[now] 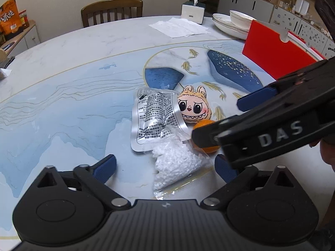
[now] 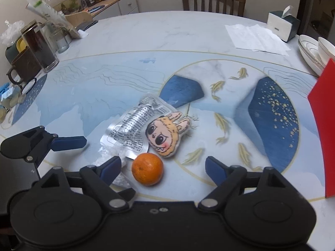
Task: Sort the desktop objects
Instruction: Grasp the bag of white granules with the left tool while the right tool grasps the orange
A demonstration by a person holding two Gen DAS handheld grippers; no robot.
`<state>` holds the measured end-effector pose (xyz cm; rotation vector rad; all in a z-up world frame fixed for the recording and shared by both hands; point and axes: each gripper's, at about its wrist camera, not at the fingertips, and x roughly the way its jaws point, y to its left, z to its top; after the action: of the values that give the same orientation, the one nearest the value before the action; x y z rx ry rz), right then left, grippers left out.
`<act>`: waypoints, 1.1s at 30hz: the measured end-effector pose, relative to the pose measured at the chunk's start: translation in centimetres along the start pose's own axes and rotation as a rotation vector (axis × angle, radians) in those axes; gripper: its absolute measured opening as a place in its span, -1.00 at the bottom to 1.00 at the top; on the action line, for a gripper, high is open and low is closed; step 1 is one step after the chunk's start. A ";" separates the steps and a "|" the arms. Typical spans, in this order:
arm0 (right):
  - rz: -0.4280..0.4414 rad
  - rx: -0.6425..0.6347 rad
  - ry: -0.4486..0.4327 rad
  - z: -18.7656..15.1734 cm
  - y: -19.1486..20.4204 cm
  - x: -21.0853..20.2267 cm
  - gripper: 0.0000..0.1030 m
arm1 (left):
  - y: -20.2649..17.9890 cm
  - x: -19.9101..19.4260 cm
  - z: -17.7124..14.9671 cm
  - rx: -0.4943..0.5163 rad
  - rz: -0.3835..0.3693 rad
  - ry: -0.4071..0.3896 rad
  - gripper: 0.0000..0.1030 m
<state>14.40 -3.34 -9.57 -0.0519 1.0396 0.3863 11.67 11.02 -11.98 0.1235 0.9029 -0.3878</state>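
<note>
An orange (image 2: 147, 169) lies on the table between the fingers of my open right gripper (image 2: 163, 167), untouched; it is half hidden in the left wrist view (image 1: 206, 137). A plush monster face (image 1: 193, 106) (image 2: 164, 135) lies just beyond it. A silver foil packet (image 1: 155, 119) (image 2: 129, 127) lies left of the plush, partly over a clear bag of white pellets (image 1: 173, 165). My left gripper (image 1: 165, 167) is open and empty with the pellet bag between its fingers. The right gripper (image 1: 238, 121) crosses the left wrist view from the right.
A red board (image 1: 276, 54) (image 2: 324, 125) stands at the right. White plates and a bowl (image 1: 234, 24), a tissue box (image 1: 192, 10) and paper sheets (image 1: 180, 27) are at the far side. Glasses and a mug (image 2: 31, 58) stand at the left edge. A chair (image 2: 213, 0) stands behind.
</note>
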 end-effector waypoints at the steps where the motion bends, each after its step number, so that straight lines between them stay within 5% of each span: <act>1: 0.002 0.003 0.001 0.0 0.0 0.1 0.64 | 0.0 0.1 0.0 -0.002 -0.001 0.004 0.81; 6: 0.022 0.021 0.005 0.1 0.0 0.3 0.53 | -0.1 0.0 -0.2 0.001 0.008 -0.005 0.63; 12: 0.041 0.026 0.028 -0.1 -0.1 0.7 0.30 | -0.5 -0.2 -0.2 0.025 0.032 -0.020 0.07; 26: 0.055 -0.001 0.044 -0.8 0.1 1.1 -0.29 | -0.8 -0.4 -0.2 0.036 0.047 -0.014 -0.14; 33: 0.059 -0.010 0.045 -1.1 -0.4 0.7 -0.33 | -1.1 -0.6 -0.3 0.007 0.036 -0.009 -0.24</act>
<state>13.92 -3.73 -10.81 -0.0393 1.0857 0.4453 10.68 10.26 -11.64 0.1443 0.8897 -0.3577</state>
